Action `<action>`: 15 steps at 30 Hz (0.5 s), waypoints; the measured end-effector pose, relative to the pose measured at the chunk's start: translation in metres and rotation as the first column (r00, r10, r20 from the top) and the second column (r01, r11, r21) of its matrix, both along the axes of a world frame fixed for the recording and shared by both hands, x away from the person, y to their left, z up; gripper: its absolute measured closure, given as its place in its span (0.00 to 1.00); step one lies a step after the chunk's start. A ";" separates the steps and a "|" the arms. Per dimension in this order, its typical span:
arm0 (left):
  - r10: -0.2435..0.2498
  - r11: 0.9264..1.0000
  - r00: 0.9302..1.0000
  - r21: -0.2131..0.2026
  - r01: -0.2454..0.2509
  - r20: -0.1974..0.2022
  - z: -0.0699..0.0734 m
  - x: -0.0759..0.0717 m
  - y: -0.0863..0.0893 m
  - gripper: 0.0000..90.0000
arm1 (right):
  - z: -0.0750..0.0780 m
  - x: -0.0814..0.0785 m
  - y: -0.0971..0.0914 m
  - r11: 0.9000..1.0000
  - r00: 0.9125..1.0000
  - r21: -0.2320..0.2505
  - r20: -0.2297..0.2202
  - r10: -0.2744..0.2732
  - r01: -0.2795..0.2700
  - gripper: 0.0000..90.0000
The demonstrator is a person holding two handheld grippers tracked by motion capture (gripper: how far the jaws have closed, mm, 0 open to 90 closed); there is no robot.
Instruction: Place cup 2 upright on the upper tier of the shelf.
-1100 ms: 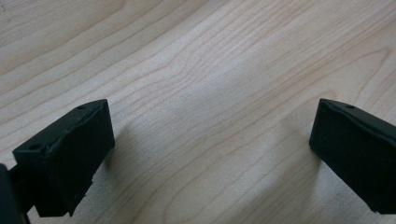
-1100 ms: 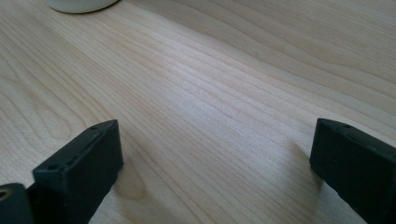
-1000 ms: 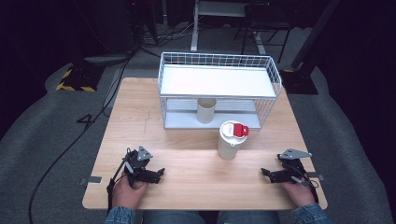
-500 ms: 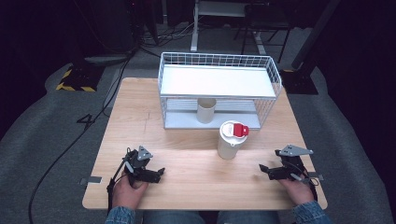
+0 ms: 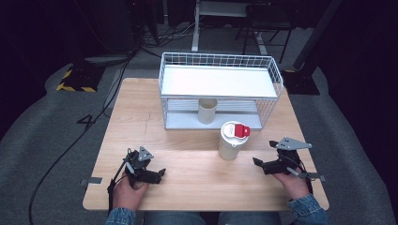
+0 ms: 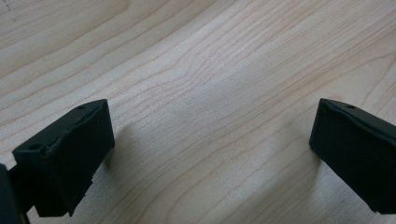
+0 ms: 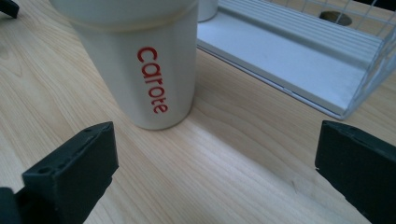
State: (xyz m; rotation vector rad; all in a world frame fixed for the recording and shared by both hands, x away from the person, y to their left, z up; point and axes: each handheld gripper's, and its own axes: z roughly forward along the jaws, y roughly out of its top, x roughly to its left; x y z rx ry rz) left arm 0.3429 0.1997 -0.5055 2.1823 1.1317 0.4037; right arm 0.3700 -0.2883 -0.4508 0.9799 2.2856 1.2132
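A cream tumbler (image 5: 232, 140) with a red-and-white lid stands on the wooden table (image 5: 187, 117), just in front of a white wire rack (image 5: 218, 89); red lettering reads "carote" on the tumbler (image 7: 144, 65) in the right gripper view. A second cream cup (image 5: 207, 110) stands on the rack's lower shelf. My right gripper (image 5: 262, 165) rests open at the front right, a short way right of the tumbler, jaws pointing toward it. My left gripper (image 5: 158, 174) lies open at the front left over bare wood (image 6: 201, 116). Both are empty.
The rack's white lower shelf (image 7: 299, 56) lies close behind the tumbler, with wire mesh at its right end. Dark floor, cables and stands surround the table. Bare wood stretches between the two grippers along the front edge.
My right gripper has shifted slightly left toward the tumbler. The left gripper has stayed put.
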 end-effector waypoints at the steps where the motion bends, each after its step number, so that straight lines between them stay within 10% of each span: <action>1: 0.000 1.000 1.000 0.000 0.000 -0.001 0.000 0.000 0.000 0.00 | 0.001 0.001 0.002 1.000 1.000 0.004 0.002 0.005 -0.005 0.00; 15: 0.000 1.000 1.000 0.000 0.000 -0.001 0.000 0.000 0.000 0.00 | 0.004 0.014 0.033 0.996 0.997 0.038 0.022 0.075 -0.076 0.00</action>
